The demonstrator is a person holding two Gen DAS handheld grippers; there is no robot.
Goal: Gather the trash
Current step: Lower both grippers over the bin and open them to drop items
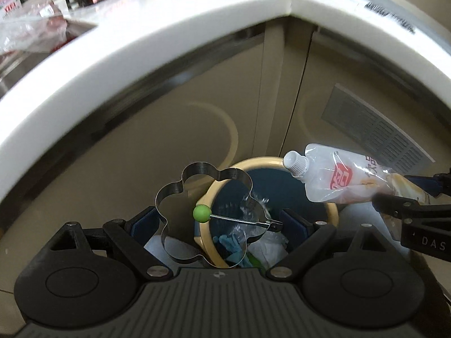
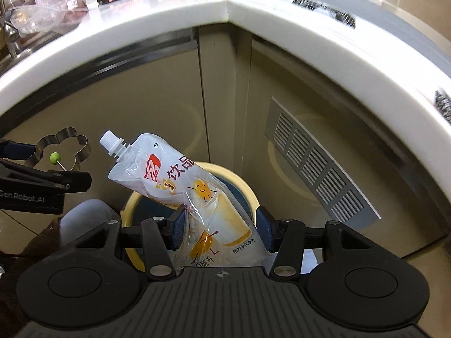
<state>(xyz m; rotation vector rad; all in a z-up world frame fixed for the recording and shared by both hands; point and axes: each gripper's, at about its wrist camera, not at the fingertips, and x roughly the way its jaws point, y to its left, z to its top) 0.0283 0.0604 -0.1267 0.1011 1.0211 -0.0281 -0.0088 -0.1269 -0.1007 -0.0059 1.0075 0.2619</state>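
Holding pouch [image 2: 180, 186] in right gripper [image 2: 221, 226] and metal ring [image 1: 204, 215] in left gripper [image 1: 217, 225] (both clamped) over bin [image 1: 270, 161]; centering first, then releasing.

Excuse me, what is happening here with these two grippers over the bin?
A person is collecting trash with a gripper in each hand. The left gripper holds a flower-shaped metal ring with a green knob. The right gripper holds a drink pouch with a white cap. Both hang above the open yellow-rimmed bin at the cabinet corner, which already contains some trash. Nothing is dropped yet.
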